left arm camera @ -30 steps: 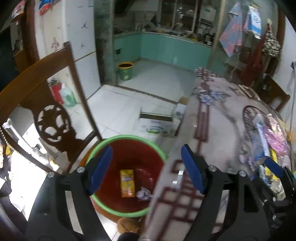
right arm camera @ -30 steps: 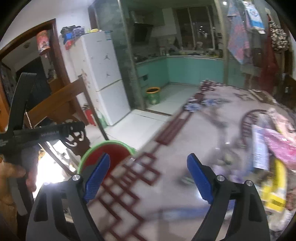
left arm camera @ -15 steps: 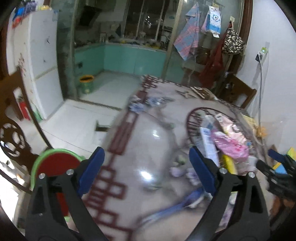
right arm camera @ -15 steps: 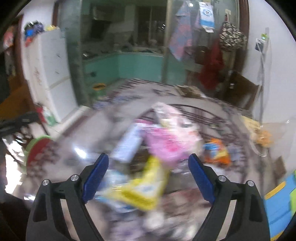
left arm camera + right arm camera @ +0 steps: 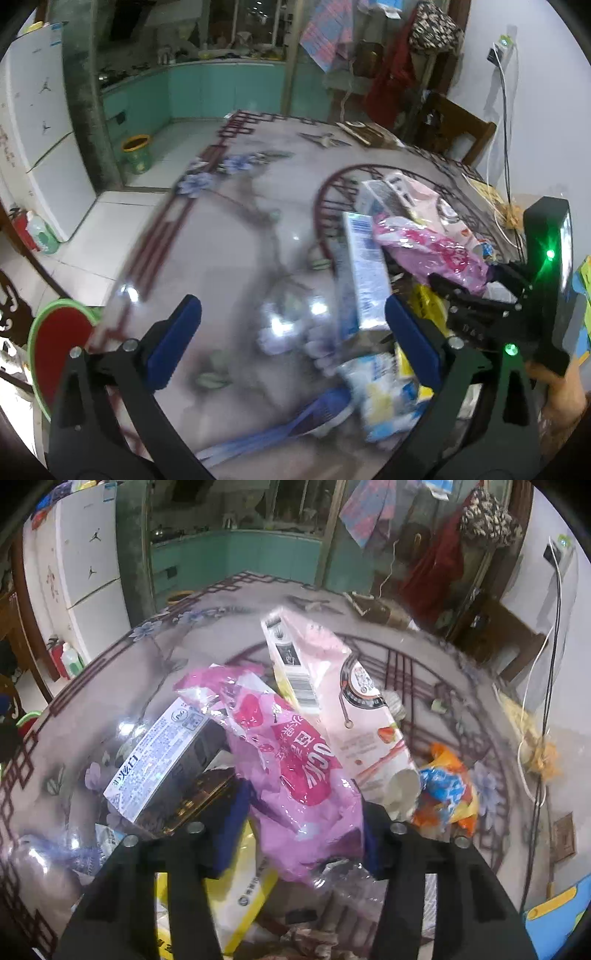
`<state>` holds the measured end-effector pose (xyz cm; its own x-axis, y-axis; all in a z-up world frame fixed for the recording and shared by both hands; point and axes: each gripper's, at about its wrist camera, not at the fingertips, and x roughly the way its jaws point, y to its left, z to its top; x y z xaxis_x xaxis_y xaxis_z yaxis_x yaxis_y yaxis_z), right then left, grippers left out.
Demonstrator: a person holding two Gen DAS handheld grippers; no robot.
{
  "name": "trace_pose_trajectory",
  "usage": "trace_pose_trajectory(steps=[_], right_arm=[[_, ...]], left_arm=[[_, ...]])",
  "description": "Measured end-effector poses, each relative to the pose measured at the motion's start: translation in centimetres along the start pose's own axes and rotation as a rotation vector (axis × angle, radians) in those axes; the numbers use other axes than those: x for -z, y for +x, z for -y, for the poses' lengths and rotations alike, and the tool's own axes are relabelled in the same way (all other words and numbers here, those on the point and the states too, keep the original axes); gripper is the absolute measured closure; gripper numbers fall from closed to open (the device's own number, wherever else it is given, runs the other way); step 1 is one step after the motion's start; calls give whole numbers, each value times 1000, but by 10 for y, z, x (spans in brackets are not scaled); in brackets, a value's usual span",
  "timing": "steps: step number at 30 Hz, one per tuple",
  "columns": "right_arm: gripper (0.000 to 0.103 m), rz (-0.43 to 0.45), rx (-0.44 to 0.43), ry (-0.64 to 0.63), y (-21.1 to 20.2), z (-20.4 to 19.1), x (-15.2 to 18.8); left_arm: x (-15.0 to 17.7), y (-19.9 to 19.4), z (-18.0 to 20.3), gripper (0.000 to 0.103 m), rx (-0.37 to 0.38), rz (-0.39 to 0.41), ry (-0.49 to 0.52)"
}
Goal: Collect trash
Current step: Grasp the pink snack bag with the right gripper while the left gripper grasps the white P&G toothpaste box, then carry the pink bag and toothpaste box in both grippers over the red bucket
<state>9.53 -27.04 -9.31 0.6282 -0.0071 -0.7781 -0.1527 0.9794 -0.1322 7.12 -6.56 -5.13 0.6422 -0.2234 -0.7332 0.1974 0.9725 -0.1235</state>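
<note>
R gripper (image 5: 301, 834) jaws closing on crinkled pink plastic snack bag (image 5: 291, 760), bag betw pads, atop trash heap on glossy floral round table (image 5: 236, 229) | L gripper (image 5: 291, 339) opening wide, empty, above blurred wrappers | red green-rimmed bin (image 5: 55, 343) beside table edge

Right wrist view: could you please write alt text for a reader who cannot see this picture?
The right gripper is closing its jaws around a crumpled pink plastic bag on a heap of trash on a patterned table. Beside the bag lie a pale pink carton, a white and blue box, a yellow packet and an orange and blue wrapper.
</note>
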Motion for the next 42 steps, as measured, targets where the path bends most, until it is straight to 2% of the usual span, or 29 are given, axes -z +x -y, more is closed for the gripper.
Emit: trace_pose_trajectory(steps=[2, 3, 5, 9, 12, 17, 19, 21, 23, 27, 34, 42], right_arm=[[68, 7, -17, 11, -5, 4, 0], [68, 14, -16, 16, -9, 6, 0], [77, 33, -32, 56, -20, 15, -1], [78, 84, -81, 194, -48, 45, -1], [78, 124, -106, 280, -68, 64, 1], [78, 140, -105, 283, -79, 63, 1], [78, 142, -107, 278, -80, 63, 0], [78, 148, -109, 275, -81, 62, 0], [78, 151, -114, 268, -80, 60, 0], [78, 168, -117, 241, -83, 55, 0], [78, 211, -129, 222, -98, 41, 4], [78, 259, -125, 213, -120, 16, 7]], left_arm=[[-5, 11, 15, 5, -1, 5, 28], [-7, 16, 20, 5, -5, 11, 44], [-11, 27, 32, 5, -22, 17, 81], [-16, 55, 39, 5, -15, -36, 84], [-23, 82, 39, 5, 7, -104, 20], [-30, 119, 51, 6, 12, -185, -9], [-29, 127, 57, 19, 12, -206, 15], [-25, 132, 62, 51, 12, -242, 44], [-22, 134, 60, 68, 29, -270, 42], [-22, 120, 51, 68, 31, -256, 43], [-25, 51, 24, 68, 36, -154, 48], [-18, -17, -14, 68, 75, -82, 24]])
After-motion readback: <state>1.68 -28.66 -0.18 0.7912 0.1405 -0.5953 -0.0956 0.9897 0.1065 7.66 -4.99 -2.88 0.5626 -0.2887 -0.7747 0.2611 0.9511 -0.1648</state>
